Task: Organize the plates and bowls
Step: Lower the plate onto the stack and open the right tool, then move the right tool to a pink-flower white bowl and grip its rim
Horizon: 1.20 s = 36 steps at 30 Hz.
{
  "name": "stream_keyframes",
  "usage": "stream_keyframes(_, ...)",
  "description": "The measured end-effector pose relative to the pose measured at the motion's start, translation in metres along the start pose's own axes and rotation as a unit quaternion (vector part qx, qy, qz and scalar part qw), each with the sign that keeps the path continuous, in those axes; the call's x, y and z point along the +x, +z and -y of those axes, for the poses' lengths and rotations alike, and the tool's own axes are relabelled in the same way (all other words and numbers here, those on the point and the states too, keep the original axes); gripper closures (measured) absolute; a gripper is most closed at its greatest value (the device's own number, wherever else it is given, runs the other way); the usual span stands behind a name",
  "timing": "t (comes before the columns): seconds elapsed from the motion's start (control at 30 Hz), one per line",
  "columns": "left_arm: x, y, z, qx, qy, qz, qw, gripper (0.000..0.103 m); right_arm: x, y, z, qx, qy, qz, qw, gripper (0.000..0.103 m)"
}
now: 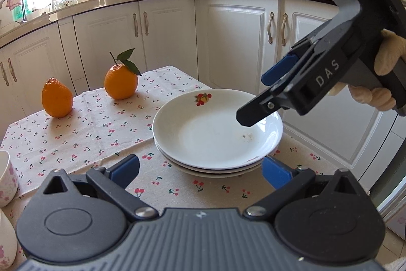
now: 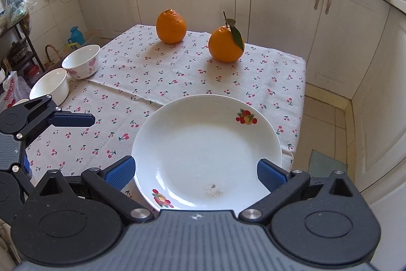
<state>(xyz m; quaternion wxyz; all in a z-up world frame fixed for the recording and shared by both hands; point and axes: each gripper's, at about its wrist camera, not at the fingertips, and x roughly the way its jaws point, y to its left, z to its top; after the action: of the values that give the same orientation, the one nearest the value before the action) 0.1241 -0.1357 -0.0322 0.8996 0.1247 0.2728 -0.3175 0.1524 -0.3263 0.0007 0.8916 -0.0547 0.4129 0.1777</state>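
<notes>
A stack of white plates point(image 1: 215, 136) with fruit prints sits on the cherry-print tablecloth near the table's right edge; the top plate also shows in the right wrist view point(image 2: 203, 149). My left gripper point(image 1: 200, 170) is open and empty, just short of the stack's near rim. My right gripper point(image 2: 195, 174) is open, hovering above the plate's right side, its fingers point(image 1: 256, 113) over the rim. Two white bowls with pink flowers point(image 2: 82, 61) point(image 2: 49, 88) stand at the table's left edge.
Two oranges point(image 2: 171, 26) point(image 2: 225, 43) stand at the far side of the table. The table edge point(image 2: 302, 103) drops to tiled floor on the right. White kitchen cabinets surround the table. Part of a bowl point(image 1: 6, 179) shows at the left.
</notes>
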Motion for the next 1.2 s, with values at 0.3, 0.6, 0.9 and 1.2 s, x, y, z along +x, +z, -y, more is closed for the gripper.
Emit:
stream_keyframes(0.3,-0.043,-0.019,-0.022,-0.014,0.042,0.022,0.9988,0.001,-0.003,-0.007,-0.07,-0.038,-0.076,0.063,0.994,0.0)
stream_keyframes(0.6,-0.101,-0.052,-0.058,-0.047,0.104,0.03,0.993,0.001,0.008,0.005,-0.136,-0.108,-0.057,0.077,0.99,0.0)
stream_keyframes(0.9,-0.154,-0.089,-0.094,-0.064,0.176,0.02,0.9821,0.001,0.035,0.028,-0.198,-0.122,0.036,0.081,0.989,0.0)
stream_keyframes(1.2,-0.181,-0.126,-0.123,-0.083,0.204,-0.001,0.9754,0.001,0.055,0.044,-0.257,-0.139,0.108,0.078,0.981,0.0)
